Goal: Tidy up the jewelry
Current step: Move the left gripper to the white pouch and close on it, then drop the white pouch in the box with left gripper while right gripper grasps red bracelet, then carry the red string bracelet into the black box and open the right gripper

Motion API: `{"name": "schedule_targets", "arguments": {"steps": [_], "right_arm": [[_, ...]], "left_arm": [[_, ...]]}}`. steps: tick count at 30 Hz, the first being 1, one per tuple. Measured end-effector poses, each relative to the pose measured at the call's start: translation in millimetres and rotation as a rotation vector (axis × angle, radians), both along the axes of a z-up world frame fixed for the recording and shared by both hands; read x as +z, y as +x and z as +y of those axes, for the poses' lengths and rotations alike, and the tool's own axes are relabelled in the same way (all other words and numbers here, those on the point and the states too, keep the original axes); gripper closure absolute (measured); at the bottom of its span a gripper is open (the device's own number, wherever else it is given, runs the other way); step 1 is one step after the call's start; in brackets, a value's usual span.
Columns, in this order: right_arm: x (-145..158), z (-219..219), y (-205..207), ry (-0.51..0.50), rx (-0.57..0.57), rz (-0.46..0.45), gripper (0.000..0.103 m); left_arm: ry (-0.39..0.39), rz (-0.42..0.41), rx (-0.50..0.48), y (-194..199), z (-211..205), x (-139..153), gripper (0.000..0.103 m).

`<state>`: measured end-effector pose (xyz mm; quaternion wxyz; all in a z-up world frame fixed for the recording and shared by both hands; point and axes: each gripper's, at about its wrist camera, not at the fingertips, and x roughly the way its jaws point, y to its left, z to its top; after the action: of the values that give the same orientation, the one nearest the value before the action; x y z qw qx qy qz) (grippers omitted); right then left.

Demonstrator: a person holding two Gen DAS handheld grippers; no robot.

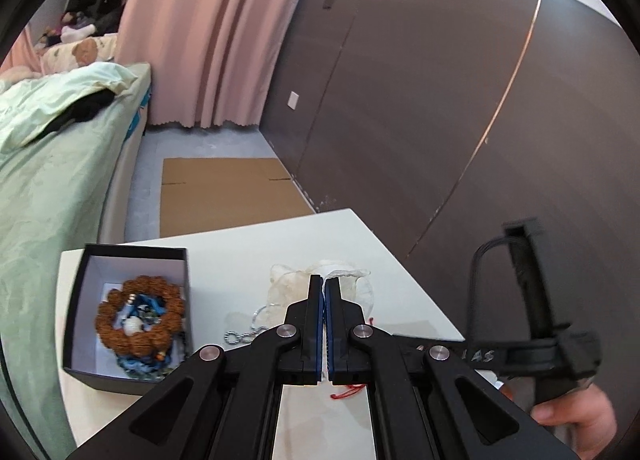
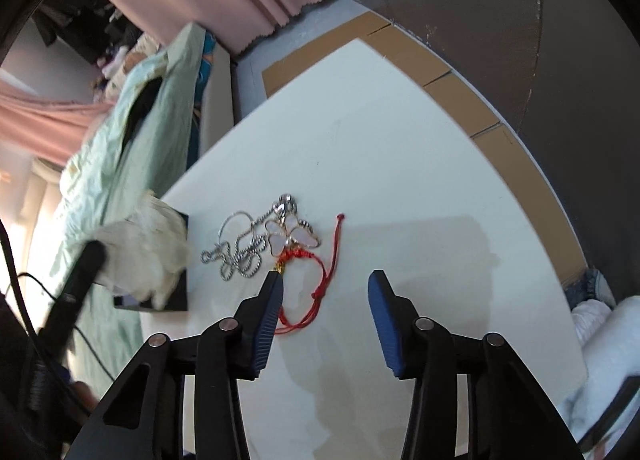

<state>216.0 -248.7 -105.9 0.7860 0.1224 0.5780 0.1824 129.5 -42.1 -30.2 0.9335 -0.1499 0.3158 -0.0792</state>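
Note:
My left gripper (image 1: 324,280) is shut on a sheer white organza pouch (image 1: 360,284), held above the white table (image 1: 248,252); the pouch also shows in the right wrist view (image 2: 148,244). A black box (image 1: 80,288) at the left holds a brown bead bracelet (image 1: 140,312) and blue beads. My right gripper (image 2: 324,280) is open just above the table. A red cord bracelet (image 2: 320,276) with a pale flower charm (image 2: 288,238) lies between and ahead of its fingers. A silver chain (image 2: 236,256) lies left of it.
A bed with a green cover (image 1: 52,163) stands left of the table. Flat cardboard (image 1: 228,191) lies on the floor beyond the table, by a dark wall (image 1: 440,99). A pink curtain (image 1: 208,27) hangs behind.

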Motion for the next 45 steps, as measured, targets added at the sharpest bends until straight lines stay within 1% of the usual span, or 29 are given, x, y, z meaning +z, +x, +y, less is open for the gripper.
{"name": "schedule_targets", "arguments": {"steps": [4,9,15,16,17,18,21,24,28,29,31,32,33,34,35,36,39,45], "right_arm": [[-4.0,11.3,-0.7,-0.057,0.014,-0.008,0.06],[-14.5,23.4,1.5,-0.131,0.034,0.0,0.07],[-10.3,36.5,-3.8,-0.261,0.066,-0.067,0.075],[-9.7,38.9,-4.8,-0.278,0.074,-0.075,0.078],[-9.2,40.0,-5.9,-0.29,0.086,-0.081,0.089],[-9.3,41.6,-6.3,-0.3,0.093,-0.084,0.094],[-8.3,42.1,-7.4,-0.303,0.106,-0.089,0.099],[-7.3,37.1,-8.1,-0.256,0.097,-0.074,0.1],[8.1,29.0,-12.9,-0.182,0.08,-0.107,0.1],[11.6,27.5,-14.1,-0.162,0.075,-0.114,0.1],[19.3,25.3,-16.2,-0.114,0.067,-0.127,0.1],[22.3,24.7,-17.1,-0.095,0.065,-0.132,0.1],[23.9,25.9,-18.0,-0.076,0.062,-0.138,0.1],[28.2,25.9,-20.2,-0.049,0.058,-0.149,0.1],[32.5,26.8,-24.3,-0.021,0.058,-0.16,0.1],[37.2,28.6,-25.7,0.005,0.059,-0.168,0.1],[48.1,34.2,-30.4,0.094,0.073,-0.188,0.1],[60.9,64.2,-36.8,0.201,0.124,-0.219,0.1]], "left_arm": [[-0.021,-0.01,0.025,-7.1,14.3,5.9,0.103],[-0.036,-0.017,0.061,-16.6,32.6,10.2,0.103],[-0.046,-0.011,0.111,-22.1,52.6,10.8,0.103],[-0.045,-0.01,0.121,-22.6,55.2,10.4,0.103],[-0.046,-0.009,0.132,-23.9,59.0,10.5,0.103],[-0.048,-0.008,0.145,-24.8,63.2,10.4,0.103],[-0.056,-0.004,0.177,-27.8,73.8,9.8,0.103],[-0.068,0.01,0.214,-29.6,84.1,8.0,0.103],[-0.121,0.027,0.227,-29.2,94.4,7.0,0.101],[-0.123,0.037,0.231,-27.8,96.0,6.8,0.098],[-0.133,0.052,0.236,-25.8,98.6,5.1,0.085],[-0.141,0.057,0.243,-26.0,100.9,4.3,0.067],[-0.149,0.056,0.251,-26.9,103.0,4.1,0.044],[-0.16,0.041,0.266,-29.8,105.9,4.7,0.035],[-0.167,0.025,0.278,-32.4,107.9,6.2,0.03],[-0.166,0.007,0.291,-35.5,110.4,8.5,0.03],[-0.149,0.018,0.297,-35.5,114.2,11.2,0.03],[-0.174,0.035,0.315,-38.8,124.7,11.1,0.03]]}}
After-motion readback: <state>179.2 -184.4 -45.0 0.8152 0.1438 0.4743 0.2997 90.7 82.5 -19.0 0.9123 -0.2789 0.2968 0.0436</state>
